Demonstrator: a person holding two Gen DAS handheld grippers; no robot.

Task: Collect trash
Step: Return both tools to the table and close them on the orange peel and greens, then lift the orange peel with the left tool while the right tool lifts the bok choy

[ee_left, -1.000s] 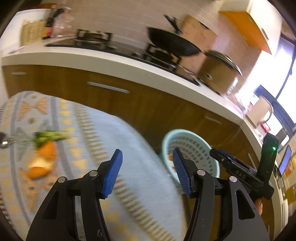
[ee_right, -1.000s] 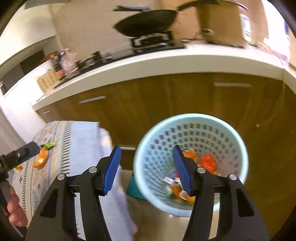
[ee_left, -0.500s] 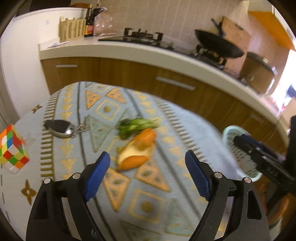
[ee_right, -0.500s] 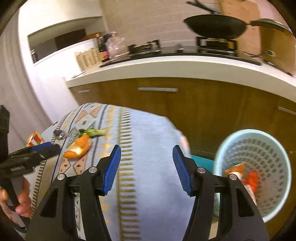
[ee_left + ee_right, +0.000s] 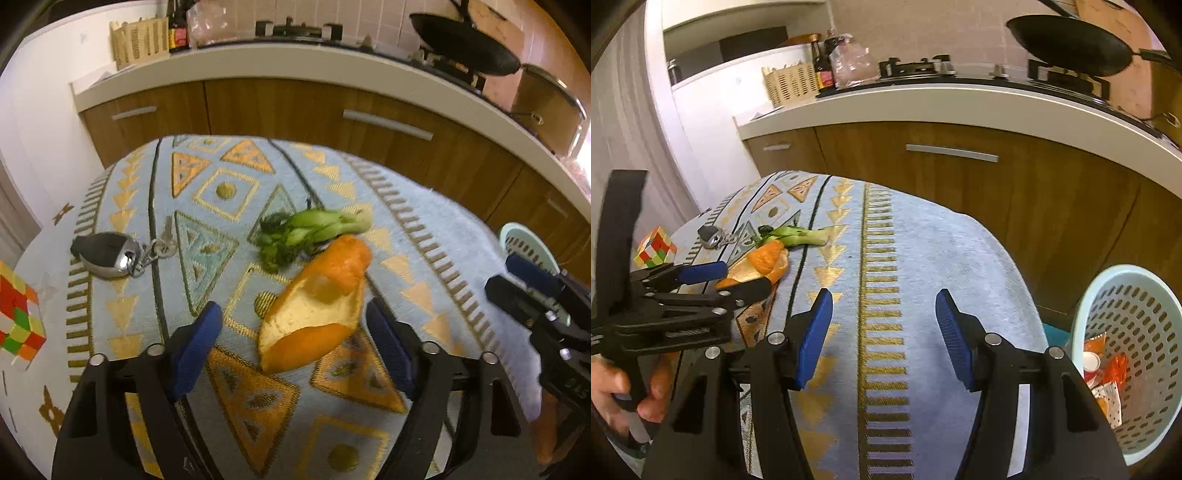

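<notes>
From the left wrist, we have our left gripper [image 5: 291,332] spread wide and empty, its fingers either side of the orange peel [image 5: 317,306] near the middle of the table [image 5: 443,236]; a green vegetable scrap [image 5: 314,230] lies just behind it. We judge closing on the peel comes next.

From the right wrist, our right gripper [image 5: 882,332] hangs wide open, holding nothing, over the table's right edge. The basket [image 5: 1134,332] beyond already holds wrappers.
</notes>
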